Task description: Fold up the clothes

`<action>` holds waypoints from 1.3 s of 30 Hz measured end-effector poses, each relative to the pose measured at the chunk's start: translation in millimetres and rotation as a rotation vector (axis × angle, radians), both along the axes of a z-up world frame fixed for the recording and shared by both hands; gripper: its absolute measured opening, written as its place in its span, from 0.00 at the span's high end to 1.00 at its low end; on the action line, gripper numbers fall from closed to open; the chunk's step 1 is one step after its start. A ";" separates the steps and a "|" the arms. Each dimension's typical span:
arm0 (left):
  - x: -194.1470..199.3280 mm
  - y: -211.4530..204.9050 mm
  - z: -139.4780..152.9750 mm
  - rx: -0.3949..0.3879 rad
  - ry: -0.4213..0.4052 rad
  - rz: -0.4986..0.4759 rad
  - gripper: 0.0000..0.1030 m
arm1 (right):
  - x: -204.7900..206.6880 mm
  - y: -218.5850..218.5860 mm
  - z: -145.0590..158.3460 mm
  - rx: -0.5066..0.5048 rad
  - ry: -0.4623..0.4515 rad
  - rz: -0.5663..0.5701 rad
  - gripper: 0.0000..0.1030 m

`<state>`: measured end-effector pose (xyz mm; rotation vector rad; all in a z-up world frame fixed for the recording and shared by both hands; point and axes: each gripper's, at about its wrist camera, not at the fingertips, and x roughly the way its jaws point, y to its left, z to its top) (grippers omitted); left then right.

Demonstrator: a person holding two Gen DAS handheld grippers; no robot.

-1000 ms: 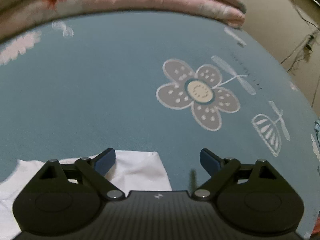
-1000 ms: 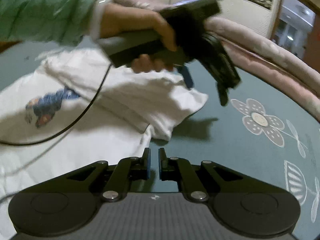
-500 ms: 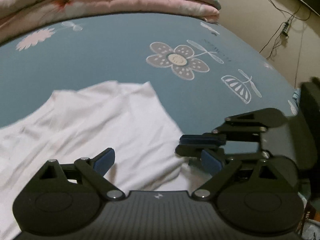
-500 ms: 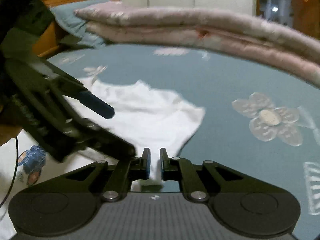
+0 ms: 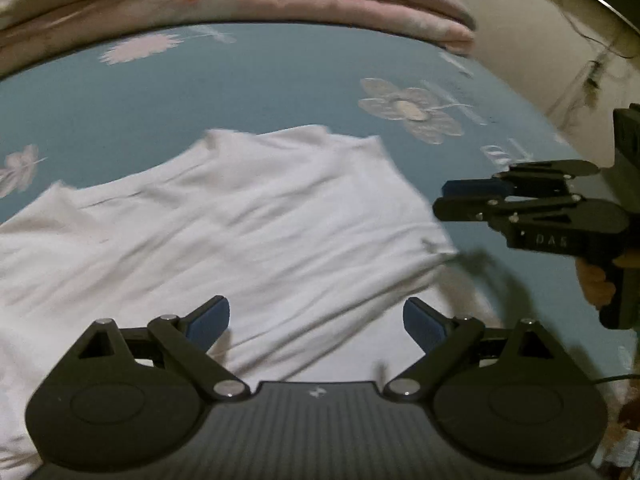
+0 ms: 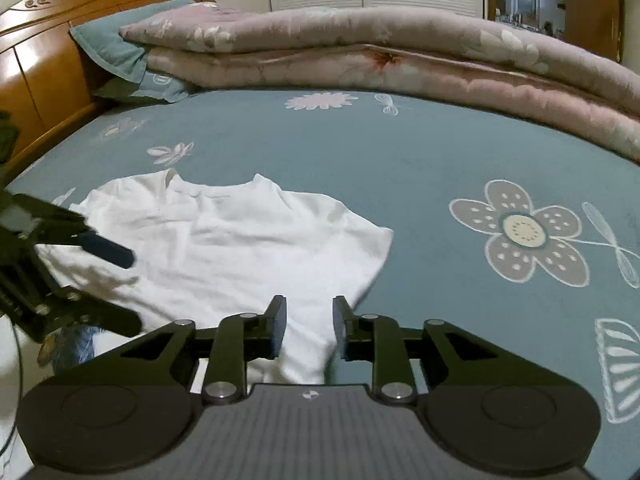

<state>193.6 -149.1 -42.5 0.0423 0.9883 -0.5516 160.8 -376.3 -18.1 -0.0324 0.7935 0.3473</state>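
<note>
A white shirt (image 6: 240, 248) lies folded and wrinkled on the blue flowered bed sheet (image 6: 400, 168). My left gripper (image 5: 316, 316) hovers open over the shirt (image 5: 240, 232), with nothing between its blue pads. My right gripper (image 6: 309, 314) is low at the shirt's near right edge, its jaws opening. Cloth shows in the gap between them, and the pads are not pressing on it. In the left wrist view the right gripper (image 5: 472, 196) is just off the shirt's right edge. The left gripper's blue fingertip (image 6: 108, 252) reaches in from the left of the right wrist view.
A folded pink quilt (image 6: 400, 52) lies across the far side of the bed, beside a blue pillow (image 6: 116, 48) and a wooden headboard (image 6: 44, 64). A large flower print (image 6: 524, 232) marks the sheet to the right. A hand (image 5: 596, 280) holds the right gripper's handle.
The left gripper has drawn back from the bare sheet to above the shirt, so much more cloth shows. The right gripper's jaws, shut earlier, have parted, and its view now sits level.
</note>
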 end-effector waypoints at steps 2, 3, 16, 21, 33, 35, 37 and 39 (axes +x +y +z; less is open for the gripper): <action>2.6 16.7 -7.3 0.003 0.020 0.057 0.09 | 8.6 3.2 -10.0 0.014 0.036 -0.020 0.71; 4.4 25.4 -11.8 0.002 0.036 0.087 0.09 | 11.4 3.8 -15.6 0.021 0.060 -0.036 0.70; 13.0 102.1 -5.5 -0.035 -0.042 0.242 0.09 | 30.8 13.9 11.1 -0.018 0.000 -0.107 0.57; 33.4 131.6 -33.8 -0.003 0.008 0.320 0.09 | 57.7 41.3 -11.8 -0.035 0.051 -0.075 0.56; -26.5 163.4 17.4 -0.038 -0.082 0.322 0.08 | 61.0 109.7 2.9 -0.036 0.005 0.041 0.78; -35.2 162.2 17.8 -0.004 -0.084 0.313 0.08 | 68.2 132.1 1.0 -0.044 0.000 0.083 0.78; -44.3 161.5 18.4 0.033 -0.102 0.300 0.08 | 76.2 153.7 -7.5 -0.061 0.012 0.111 0.78; -51.6 161.4 18.3 0.066 -0.117 0.288 0.08 | 81.3 170.5 -20.6 -0.119 0.024 0.116 0.78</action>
